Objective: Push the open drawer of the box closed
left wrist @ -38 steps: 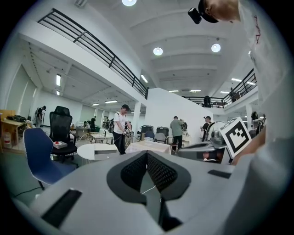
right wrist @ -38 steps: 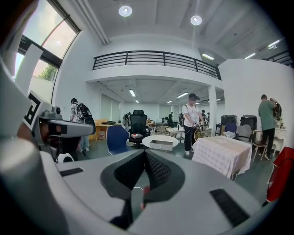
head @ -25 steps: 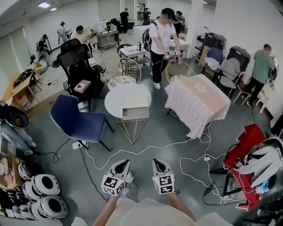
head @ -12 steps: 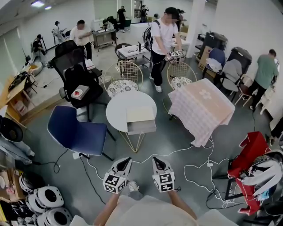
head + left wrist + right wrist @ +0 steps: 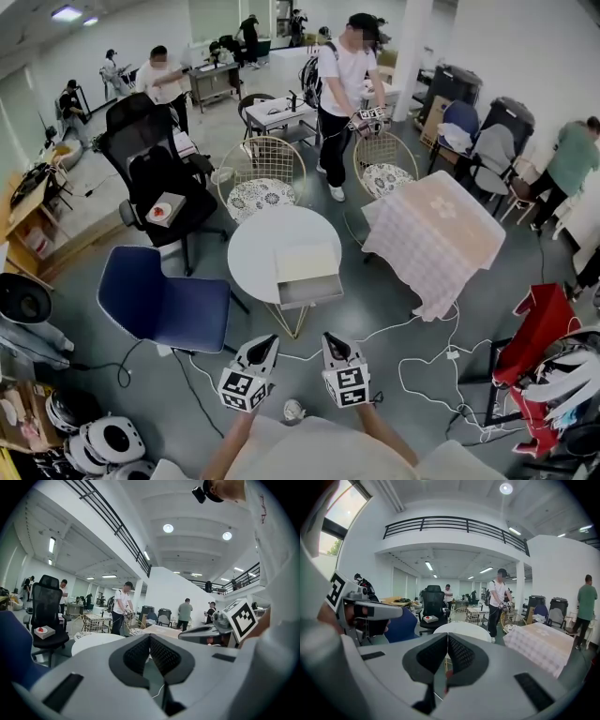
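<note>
A cream box [image 5: 304, 262] lies on the round white table [image 5: 253, 246], and its grey drawer [image 5: 310, 290] stands pulled out toward me at the table's near edge. Both grippers hover low in front of my body, well short of the table and touching nothing. My left gripper [image 5: 265, 343] is shut with nothing in it, its pads meeting [image 5: 150, 638]. My right gripper [image 5: 333, 341] is also shut and empty [image 5: 447, 637]. The white table [image 5: 464, 630] shows beyond the right jaws, and its edge [image 5: 93, 641] shows past the left jaws.
A blue chair [image 5: 164, 305] stands left of the table, a black office chair [image 5: 155, 183] behind it. A table with a checked cloth [image 5: 436, 234] is on the right. Cables [image 5: 422, 375] trail over the floor. A person in a white shirt [image 5: 342, 84] stands beyond.
The table and box have come closer and lower in the head view as I step forward. Both grippers keep the same place and stay shut.
</note>
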A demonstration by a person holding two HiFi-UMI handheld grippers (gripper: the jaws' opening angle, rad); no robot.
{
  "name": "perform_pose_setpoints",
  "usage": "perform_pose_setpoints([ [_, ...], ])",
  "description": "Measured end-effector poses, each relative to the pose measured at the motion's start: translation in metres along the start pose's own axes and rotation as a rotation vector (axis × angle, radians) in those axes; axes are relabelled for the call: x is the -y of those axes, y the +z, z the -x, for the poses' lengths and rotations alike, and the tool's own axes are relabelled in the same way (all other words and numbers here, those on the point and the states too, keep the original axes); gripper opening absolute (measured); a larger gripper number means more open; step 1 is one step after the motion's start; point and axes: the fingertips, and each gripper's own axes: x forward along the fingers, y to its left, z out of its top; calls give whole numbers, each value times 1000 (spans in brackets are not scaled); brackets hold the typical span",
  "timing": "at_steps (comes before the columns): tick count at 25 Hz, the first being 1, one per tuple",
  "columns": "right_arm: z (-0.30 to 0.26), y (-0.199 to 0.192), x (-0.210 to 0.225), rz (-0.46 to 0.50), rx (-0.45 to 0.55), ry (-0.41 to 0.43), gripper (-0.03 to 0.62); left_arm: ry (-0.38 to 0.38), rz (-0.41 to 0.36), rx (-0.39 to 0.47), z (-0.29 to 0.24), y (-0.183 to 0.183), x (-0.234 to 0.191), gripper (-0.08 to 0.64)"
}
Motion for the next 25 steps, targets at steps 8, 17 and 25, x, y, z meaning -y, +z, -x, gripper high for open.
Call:
perform_pose_setpoints([
  [8, -3, -11, 13, -30, -32, -37, 17, -14, -14, -49, -18, -12, -2, 14],
  [17, -33, 1, 38, -31, -6, -2, 17, 2, -15, -54, -52, -9, -7, 14],
  [25, -80, 25, 75, -12, 25, 72, 17, 67, -26, -41, -105, 10, -28, 14],
])
